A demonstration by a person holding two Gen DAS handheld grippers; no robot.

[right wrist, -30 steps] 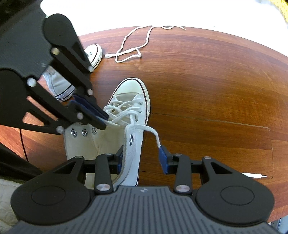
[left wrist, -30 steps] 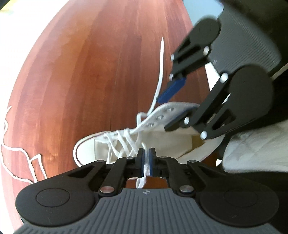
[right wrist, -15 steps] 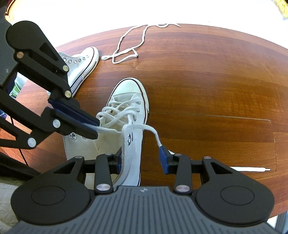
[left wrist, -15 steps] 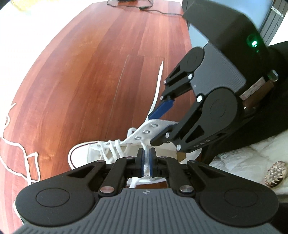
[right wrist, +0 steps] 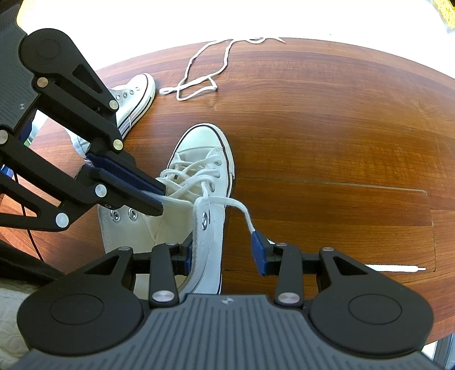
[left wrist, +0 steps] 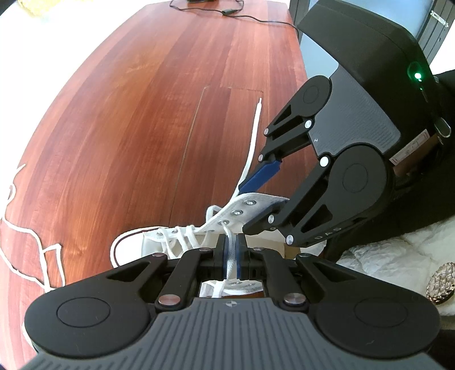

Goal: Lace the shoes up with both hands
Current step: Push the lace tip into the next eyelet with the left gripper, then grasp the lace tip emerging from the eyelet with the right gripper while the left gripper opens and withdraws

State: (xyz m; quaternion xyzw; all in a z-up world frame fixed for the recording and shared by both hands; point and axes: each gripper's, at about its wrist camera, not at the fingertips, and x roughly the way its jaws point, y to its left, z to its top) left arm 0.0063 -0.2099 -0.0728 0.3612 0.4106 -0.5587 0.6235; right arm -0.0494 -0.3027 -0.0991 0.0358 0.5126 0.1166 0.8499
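A white high-top shoe [right wrist: 204, 170] stands on the wooden table [right wrist: 327, 128], partly laced, toe pointing away from the right wrist camera. My left gripper [left wrist: 231, 253] is shut on a white lace end [left wrist: 231, 256] above the shoe's upper eyelets; it also shows in the right wrist view [right wrist: 153, 199]. My right gripper [right wrist: 224, 253] is open, with the shoe's ankle flap [right wrist: 204, 236] between its fingers. The other lace end [right wrist: 241, 210] runs from an eyelet past its right pad [right wrist: 258, 250] and lies on the table [left wrist: 253, 142].
A second white shoe [right wrist: 133, 99] lies at the left behind my left gripper. A loose white lace [right wrist: 204, 76] lies near the table's far edge, also in the left wrist view [left wrist: 37, 250]. A black cable [left wrist: 227, 11] lies at the far end. White quilted fabric [left wrist: 392, 256] is nearby.
My left gripper has pulled back and up with the lace, drawing it taut away from the shoe. My right gripper stayed open around the ankle flap.
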